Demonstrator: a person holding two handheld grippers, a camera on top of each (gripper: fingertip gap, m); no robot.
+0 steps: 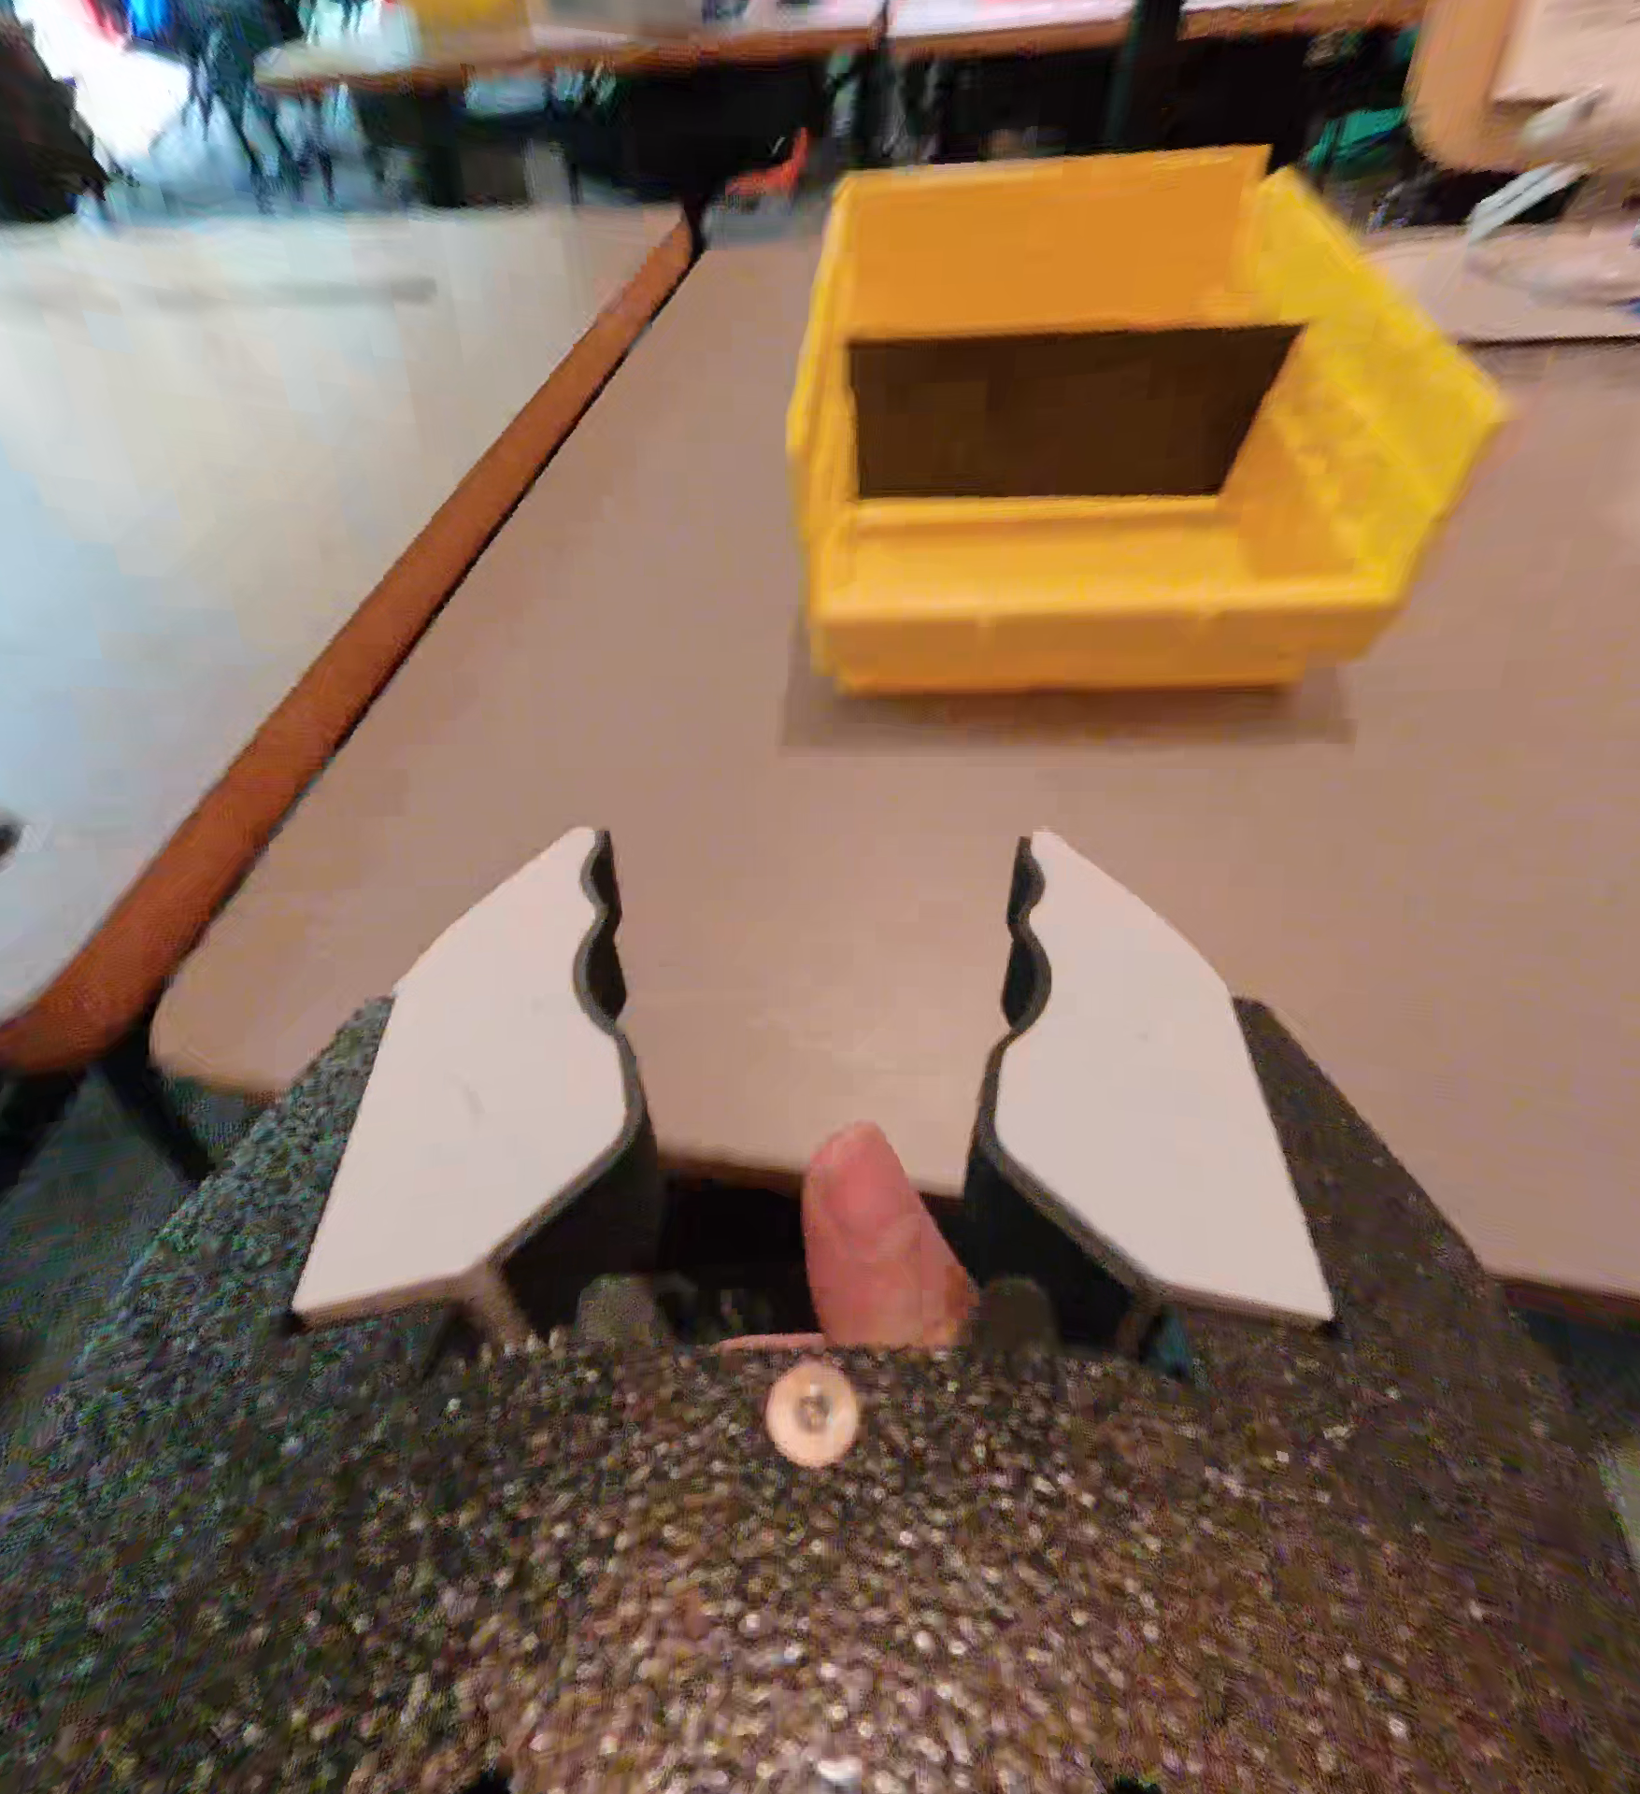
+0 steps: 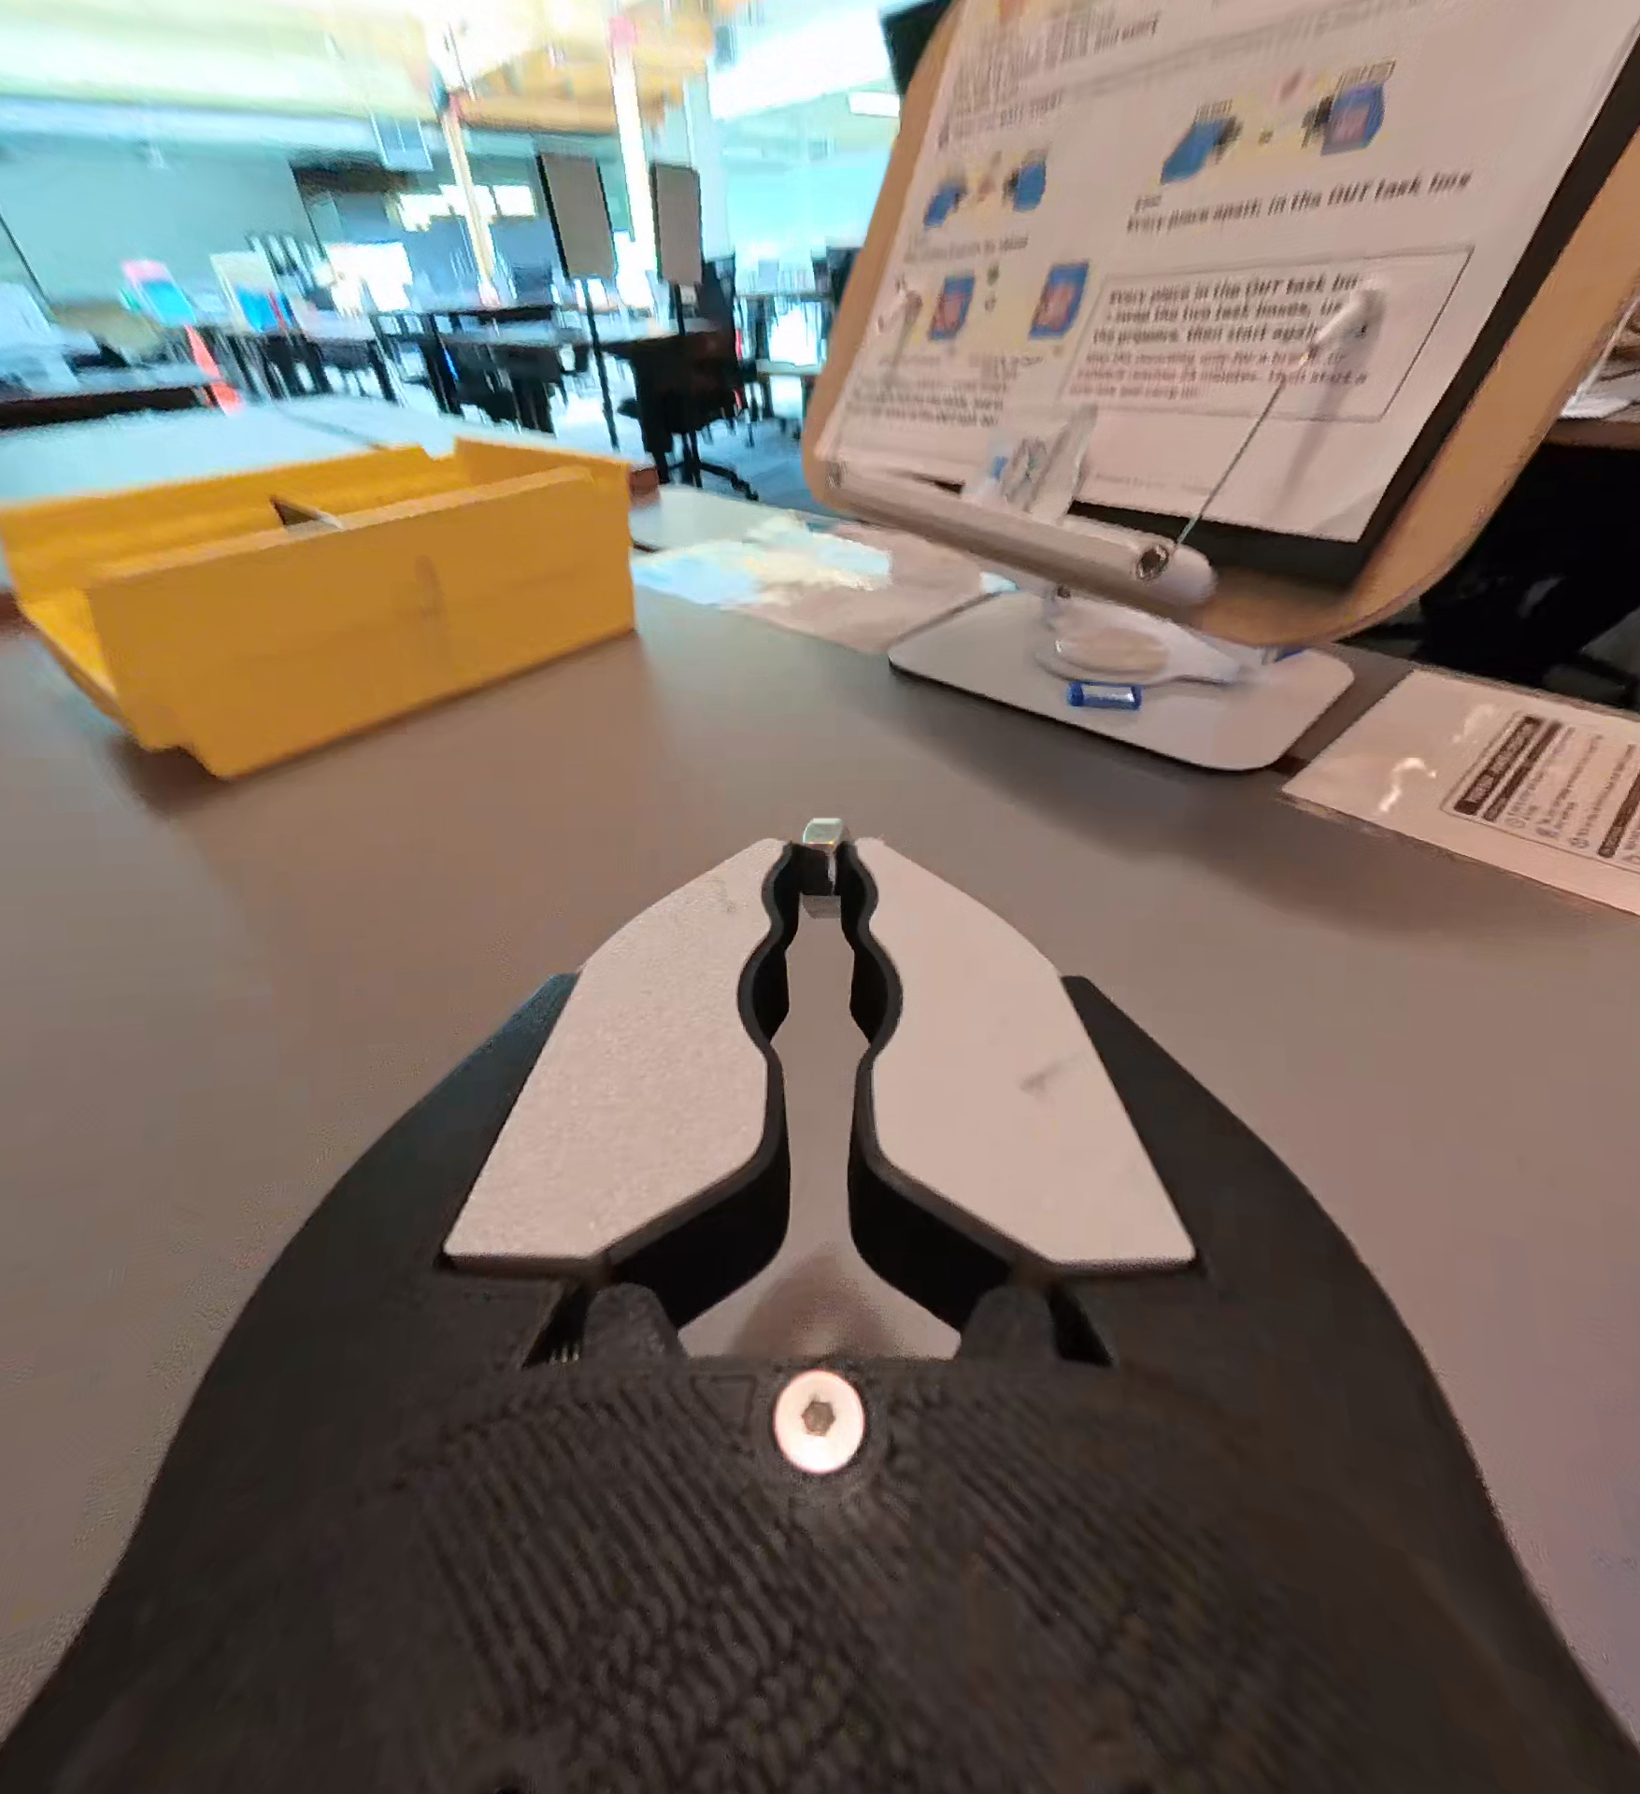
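Note:
My left gripper (image 1: 818, 854) is open with nothing between its fingers, held over the near edge of the grey table (image 1: 602, 777). A yellow plastic bin (image 1: 1087, 437) with a dark inside stands ahead of it, a little to the right. A person's fingertip (image 1: 859, 1233) shows at the gripper's base. My right gripper (image 2: 820, 854) is shut on a small silver metal nut (image 2: 820, 835), pinched at the fingertips just above the table. The yellow bin (image 2: 340, 602) is in the right wrist view too, far left of the gripper.
A tablet on a white stand (image 2: 1185, 291) leans at the right rear, its base plate (image 2: 1136, 699) on the table. A laminated sheet (image 2: 1524, 815) lies at the right edge. A second white table (image 1: 165, 485) with a brown edge adjoins on the left.

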